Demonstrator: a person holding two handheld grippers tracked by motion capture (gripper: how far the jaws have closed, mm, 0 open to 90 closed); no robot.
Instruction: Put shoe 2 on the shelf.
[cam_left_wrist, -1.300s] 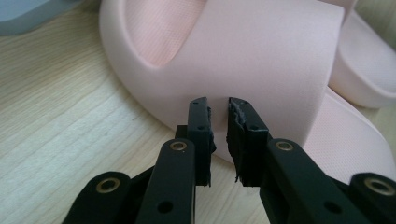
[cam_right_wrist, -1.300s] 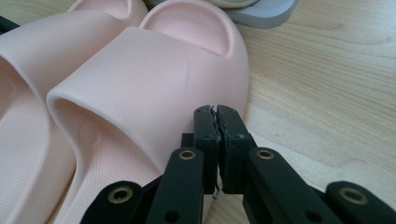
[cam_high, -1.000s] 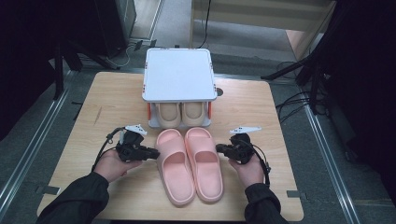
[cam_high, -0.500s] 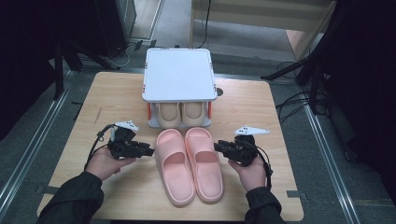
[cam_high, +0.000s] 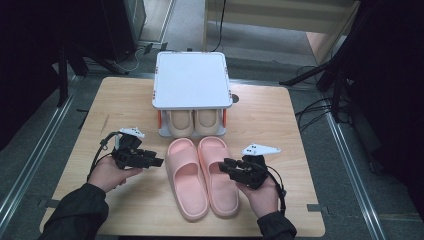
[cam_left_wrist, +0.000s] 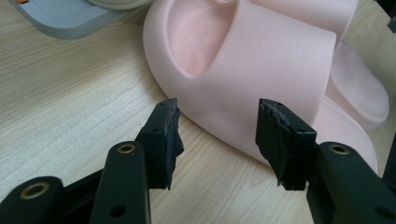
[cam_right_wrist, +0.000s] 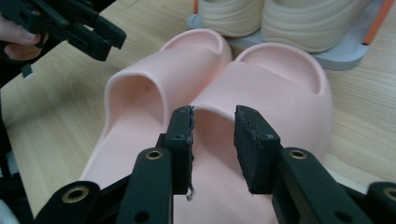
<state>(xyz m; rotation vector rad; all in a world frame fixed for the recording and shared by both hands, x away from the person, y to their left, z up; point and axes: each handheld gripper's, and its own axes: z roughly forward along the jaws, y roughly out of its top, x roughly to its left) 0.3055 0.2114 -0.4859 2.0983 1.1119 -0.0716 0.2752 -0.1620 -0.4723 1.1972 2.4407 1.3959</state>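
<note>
**Pink slippers approached from both sides**

The right gripper (cam_right_wrist: 212, 140) is held with jaws apart over the right pink slipper (cam_right_wrist: 275, 93), seemingly at its strap edge. The left gripper (cam_left_wrist: 215, 135), jaws open, should be closed squarely on the left pink slipper (cam_left_wrist: 261, 70) ahead; the shoe rack (cam_high: 190, 80) stands beyond.

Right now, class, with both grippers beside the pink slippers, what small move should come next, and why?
Probably ease the right gripper forward so its open jaws straddle the strap edge of the right pink slipper, then close. That edge already sits just beyond its jaws. The left gripper, also open, faces the left pink slipper without touching it.
</note>
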